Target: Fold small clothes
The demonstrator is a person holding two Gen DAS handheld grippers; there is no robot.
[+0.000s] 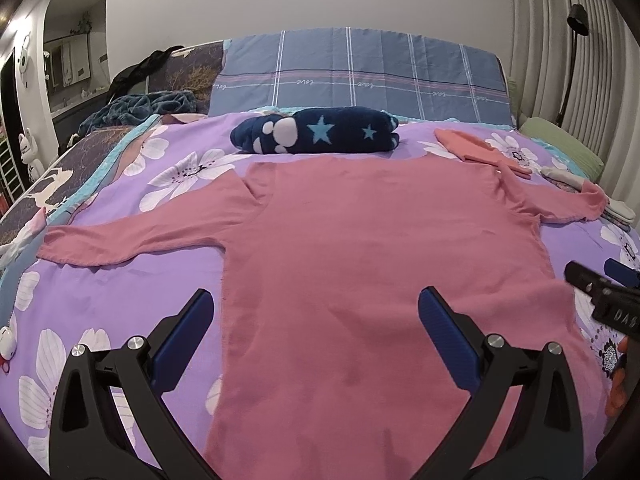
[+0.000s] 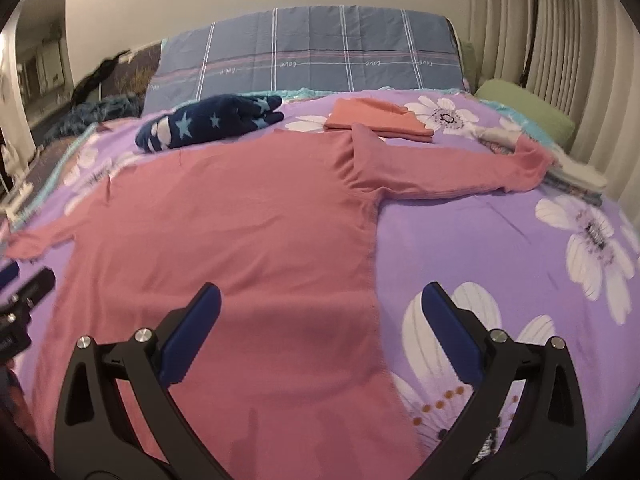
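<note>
Now: pink long-sleeved top (image 1: 360,240) flat mid-bed, left gripper (image 1: 316,320) and right gripper (image 2: 320,312) both spread wide, empty, above its hem.

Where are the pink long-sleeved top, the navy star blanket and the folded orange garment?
pink long-sleeved top (image 1: 360,240), left wrist view, chest.
navy star blanket (image 1: 320,132), left wrist view, middle.
folded orange garment (image 2: 376,120), right wrist view, top face.

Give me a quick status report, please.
Both claws, left and right, open. Pink shirt flat, unfolded. Navy star bundle lies past its collar.
</note>
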